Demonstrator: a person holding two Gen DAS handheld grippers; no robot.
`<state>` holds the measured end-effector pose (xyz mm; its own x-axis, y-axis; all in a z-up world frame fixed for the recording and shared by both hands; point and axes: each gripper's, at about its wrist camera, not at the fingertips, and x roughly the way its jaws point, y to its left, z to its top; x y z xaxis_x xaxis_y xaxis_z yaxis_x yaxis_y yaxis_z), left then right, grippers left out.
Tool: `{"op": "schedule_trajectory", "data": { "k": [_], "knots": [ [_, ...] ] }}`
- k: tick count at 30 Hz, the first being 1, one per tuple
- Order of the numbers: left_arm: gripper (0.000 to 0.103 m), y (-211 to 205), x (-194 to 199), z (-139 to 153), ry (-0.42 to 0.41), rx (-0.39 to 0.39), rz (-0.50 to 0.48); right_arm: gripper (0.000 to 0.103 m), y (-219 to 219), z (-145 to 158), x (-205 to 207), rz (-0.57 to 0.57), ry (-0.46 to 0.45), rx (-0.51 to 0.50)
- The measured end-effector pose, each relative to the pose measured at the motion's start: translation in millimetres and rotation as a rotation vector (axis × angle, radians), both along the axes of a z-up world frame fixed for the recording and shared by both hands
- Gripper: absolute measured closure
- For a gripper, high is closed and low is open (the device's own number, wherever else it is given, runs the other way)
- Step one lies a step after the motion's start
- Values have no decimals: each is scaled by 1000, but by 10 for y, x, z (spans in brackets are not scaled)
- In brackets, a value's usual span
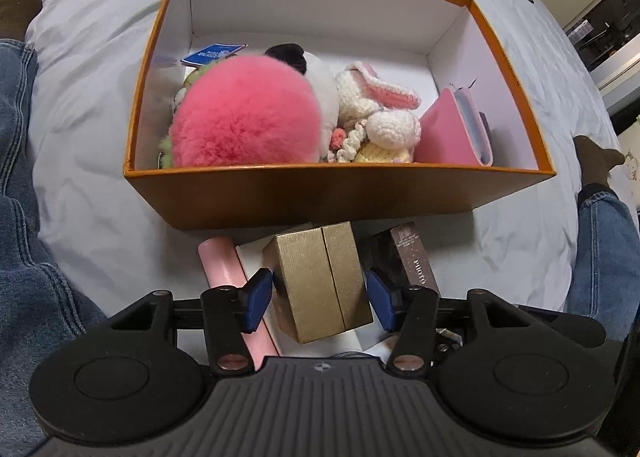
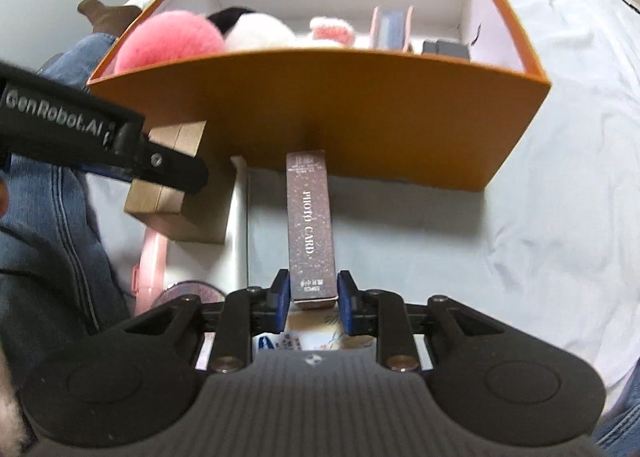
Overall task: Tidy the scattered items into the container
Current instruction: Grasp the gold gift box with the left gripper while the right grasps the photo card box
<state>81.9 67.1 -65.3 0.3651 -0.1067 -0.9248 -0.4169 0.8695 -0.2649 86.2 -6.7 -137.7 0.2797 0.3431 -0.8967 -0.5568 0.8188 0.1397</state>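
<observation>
Rumpled pale grey bedding [image 1: 100,105] fills the scene, with an orange box [image 1: 280,197] standing open on it between a person's legs in blue jeans [image 1: 24,217]. Inside the box lie a fluffy pink pompom [image 1: 244,113], a black-and-white plush [image 1: 320,73] behind it, a crocheted bunny [image 1: 376,105] in cream and pink, a pink wallet [image 1: 448,133] leaning near the right wall, and a blue card [image 1: 212,53] at the back. Just in front of the box's near wall, the left gripper [image 1: 320,297] straddles a gold box [image 1: 320,281]; its blue pads [image 1: 256,297] sit right at the box's sides, though whether they press on it is hard to tell from this angle. A pink tube [image 1: 224,269] lies beside the gold box on the left. The right gripper [image 2: 312,297] is closed on the near end of a dark speckled carton printed PHOTO CARD [image 2: 310,225], whose far end points at the orange box's front wall. More small items lie under that gripper, too hidden to identify
</observation>
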Motion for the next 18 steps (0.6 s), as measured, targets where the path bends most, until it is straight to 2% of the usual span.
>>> {"op": "schedule_trajectory", "data": {
  "k": [9, 13, 18],
  "knots": [
    [41, -9, 45, -94, 47, 2, 24, 76, 24, -119, -44, -2, 0, -11],
    [43, -3, 21, -79, 53, 0, 21, 77, -2, -54, -44, -9, -15, -9],
    [44, -47, 7, -60, 48, 35, -1, 78, -53, 131, -55, -17, -60, 16]
  ]
}}
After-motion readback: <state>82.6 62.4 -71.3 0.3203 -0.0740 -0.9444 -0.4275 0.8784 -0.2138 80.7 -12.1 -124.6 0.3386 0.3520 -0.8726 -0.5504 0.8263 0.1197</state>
